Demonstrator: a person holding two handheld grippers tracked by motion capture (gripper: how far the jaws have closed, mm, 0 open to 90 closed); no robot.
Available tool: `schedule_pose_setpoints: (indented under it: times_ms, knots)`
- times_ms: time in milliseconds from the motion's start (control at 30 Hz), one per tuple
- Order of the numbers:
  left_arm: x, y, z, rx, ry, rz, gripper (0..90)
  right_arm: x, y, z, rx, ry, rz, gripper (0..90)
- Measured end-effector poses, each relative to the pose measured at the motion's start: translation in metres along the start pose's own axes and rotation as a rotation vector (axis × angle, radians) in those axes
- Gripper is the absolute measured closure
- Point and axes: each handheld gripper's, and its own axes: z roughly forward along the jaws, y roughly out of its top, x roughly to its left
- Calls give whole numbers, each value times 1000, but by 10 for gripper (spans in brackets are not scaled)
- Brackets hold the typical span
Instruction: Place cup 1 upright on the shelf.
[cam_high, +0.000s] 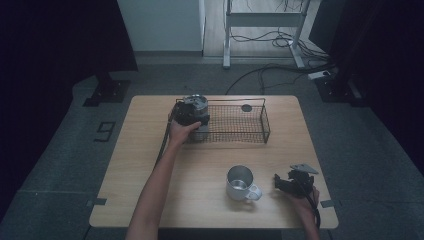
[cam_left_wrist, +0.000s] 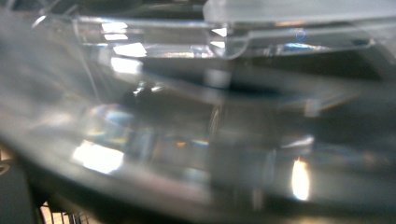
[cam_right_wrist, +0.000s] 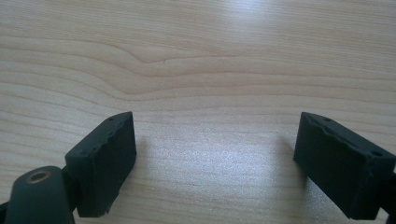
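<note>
Two right gripper (cam_right_wrist: 215, 158) jaws wide apart

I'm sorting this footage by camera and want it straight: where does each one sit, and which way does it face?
High view: above the person's side, facing forward and down on the table; both forearms, left gripper at the wire basket, right gripper beside the mug.
Left gripper view: pressed close to a clear glass vessel, blurred.
Right gripper view: down at bare tabletop, jaws apart.
Shared: the wood tabletop.

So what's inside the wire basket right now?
In the wire basket: a clear glass at its left end, with the left gripper on it, and a small dark disc. The glass's base is hidden.
</note>
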Motion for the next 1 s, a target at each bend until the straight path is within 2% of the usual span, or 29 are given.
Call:
schedule_pose_setpoints:
  times_ms: [567, 733, 1000]
  knots:
    - [-3, -6, -2, -9, -1, 25, 40, 0, 0, 0, 0, 0, 0, 125]
    - [-4, -8, -4, 0, -1, 46, 39, 0, 0, 0, 0, 0, 0, 125]
    - [-5, -9, -4, 0, 5, 41, 37, 0, 0, 0, 0, 0, 0, 125]
